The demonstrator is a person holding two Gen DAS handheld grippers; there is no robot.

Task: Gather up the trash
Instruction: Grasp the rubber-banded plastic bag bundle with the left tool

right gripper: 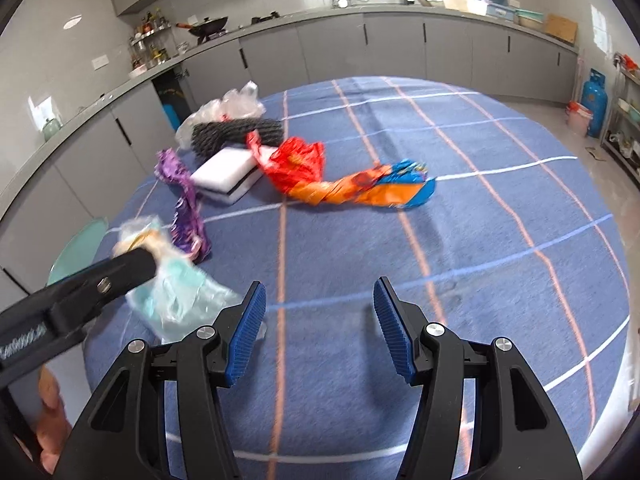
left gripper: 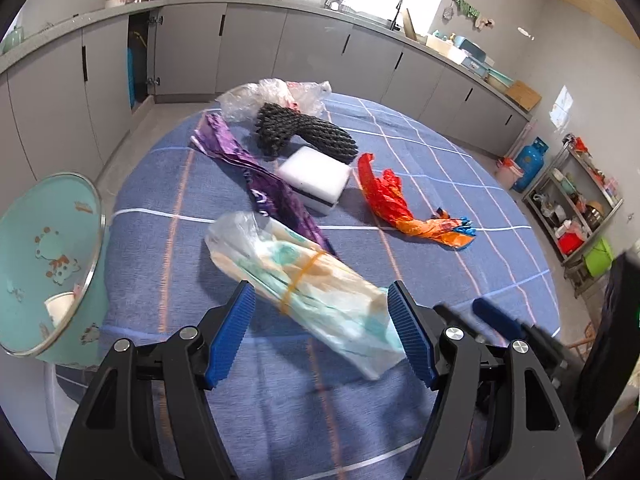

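On the far left, off the table (left gripper: 500,216) edge, a teal bin (left gripper: 44,256) stands tilted toward the camera, mouth open, with a paper cup (left gripper: 60,306) already inside. Judged: it sits low and close to the edge so trash can be dropped straight off the cloth.

Next right: left gripper (left gripper: 322,332). Its jaws straddle a banded bundle (left gripper: 316,292) of clear plastic and printed paper, tied with a rubber band. In the left wrist view the bundle lies slantwise between the blue pads and appears to touch both; in the right wrist view it seems to hang from the finger, though blur leaves that unsure. Reading: clamped on the bundle, wide because the bundle is bulky. The slant probably comes from a grasp taken near one end.

Centre, on the cloth: purple wrapper (left gripper: 260,184), stretched lengthwise; clear bag (left gripper: 276,96) at the far edge; black foam net (left gripper: 308,136) lying against it; white sponge (left gripper: 316,178) just in front of the net. These are clustered on the bin side, within the left hand's reach.

Right of them: red-orange wrapper (right gripper: 344,180), twisted, lying apart from the cluster.

Right gripper (right gripper: 320,328): jaws parted, nothing between the pads, hovering over bare cloth and angled toward the red-orange wrapper. Judged: that piece is its likely next target while the left carries the bundle to the bin.
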